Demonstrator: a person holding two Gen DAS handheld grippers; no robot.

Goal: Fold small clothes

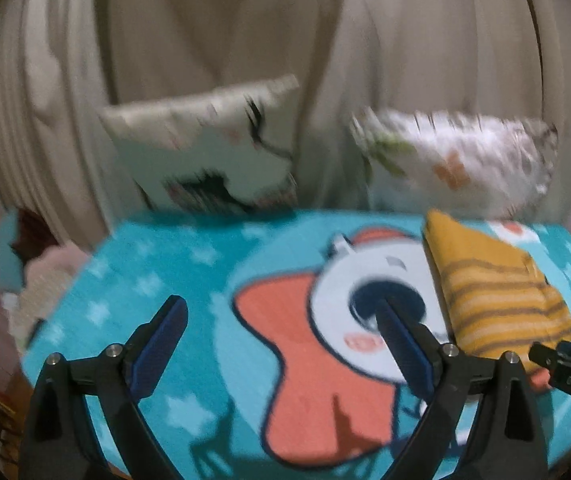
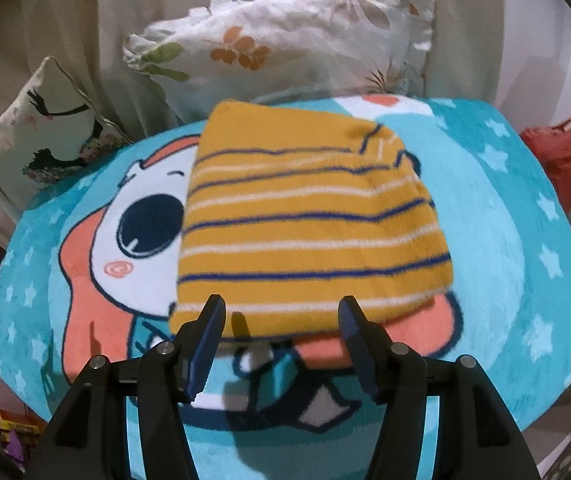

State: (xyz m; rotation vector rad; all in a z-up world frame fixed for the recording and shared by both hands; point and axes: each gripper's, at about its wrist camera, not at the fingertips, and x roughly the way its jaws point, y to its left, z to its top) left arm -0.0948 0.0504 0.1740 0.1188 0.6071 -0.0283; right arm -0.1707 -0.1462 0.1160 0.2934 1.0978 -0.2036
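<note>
Fingers of our right gripper [image 2: 281, 314] stand apart at the near hem of the folded striped garment [image 2: 309, 220], pads clear of the cloth, nothing held. Our left gripper [image 1: 285, 312] is wide open too and empty, poised above the cartoon blanket [image 1: 157, 272] just left of the garment. The garment lies as a compact bundle toward the blanket's far right. We judge the risk is a fingertip snagging the hem (the knit looks loose) and dragging the top layer open. Beyond, two cushions [image 2: 285, 36] lean against a pale curtain [image 1: 173, 20].
</note>
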